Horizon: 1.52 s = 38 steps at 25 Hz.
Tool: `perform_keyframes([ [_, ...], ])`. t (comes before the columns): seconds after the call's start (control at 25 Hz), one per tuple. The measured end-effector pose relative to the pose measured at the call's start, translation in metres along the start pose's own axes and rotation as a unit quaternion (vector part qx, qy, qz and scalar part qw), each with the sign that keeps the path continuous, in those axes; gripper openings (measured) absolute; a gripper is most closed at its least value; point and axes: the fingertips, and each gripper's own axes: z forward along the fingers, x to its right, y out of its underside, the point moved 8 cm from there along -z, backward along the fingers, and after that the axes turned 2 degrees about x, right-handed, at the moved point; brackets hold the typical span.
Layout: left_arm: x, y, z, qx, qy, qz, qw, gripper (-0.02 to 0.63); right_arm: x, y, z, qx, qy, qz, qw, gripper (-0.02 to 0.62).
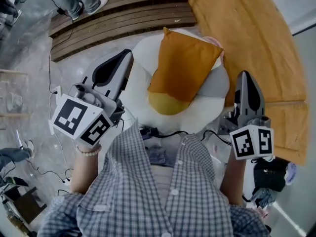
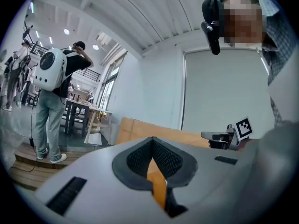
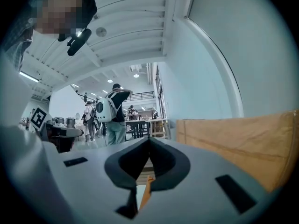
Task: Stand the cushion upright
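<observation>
Okay, we hold both tools level, one on each side of the cushion (image 1: 185,63). The left gripper (image 1: 127,57) is at centre left, jaws pressed together, pinching nothing. The right gripper (image 1: 245,77) is at centre right, jaws also pressed together and empty. The orange cushion sits upper centre on a white seat (image 1: 136,90), between the tips and touching neither. We cannot tell if it stands fully upright.

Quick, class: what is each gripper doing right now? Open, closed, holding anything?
Left gripper: closed, holding nothing.
Right gripper: closed, holding nothing.
</observation>
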Motion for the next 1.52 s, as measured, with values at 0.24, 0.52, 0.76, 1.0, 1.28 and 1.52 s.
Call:
perform_keyframes([
  [0.24,-0.001,-0.001,-0.009,0.005,-0.014,0.002,0.9999,0.008,0.005,0.018,-0.006,-0.025,0.006,0.004,1.0,0.008],
  [0.52,-0.001,0.005,-0.015,-0.002,-0.027,-0.005,0.9996,0.008,0.003,0.022,-0.004,-0.029,0.005,-0.005,1.0,0.006],
  [0.76,0.0,0.003,-0.015,0.002,-0.026,-0.004,0.9996,0.008,0.001,0.023,-0.006,-0.03,0.007,-0.026,0.999,0.006],
  [1.0,0.002,0.003,-0.012,0.001,-0.022,0.0,0.9998,0.008,0.003,0.027,-0.011,-0.035,0.011,-0.002,0.999,0.006],
  [1.28,0.007,0.006,-0.01,0.0,-0.017,0.002,0.9999,0.008,0.006,0.026,-0.016,-0.032,0.015,-0.001,0.999,0.006],
  [1.52,0.006,0.007,-0.01,0.0,-0.016,-0.006,0.9999,0.008,0.006,0.028,-0.016,-0.035,0.011,0.002,0.999,0.006],
])
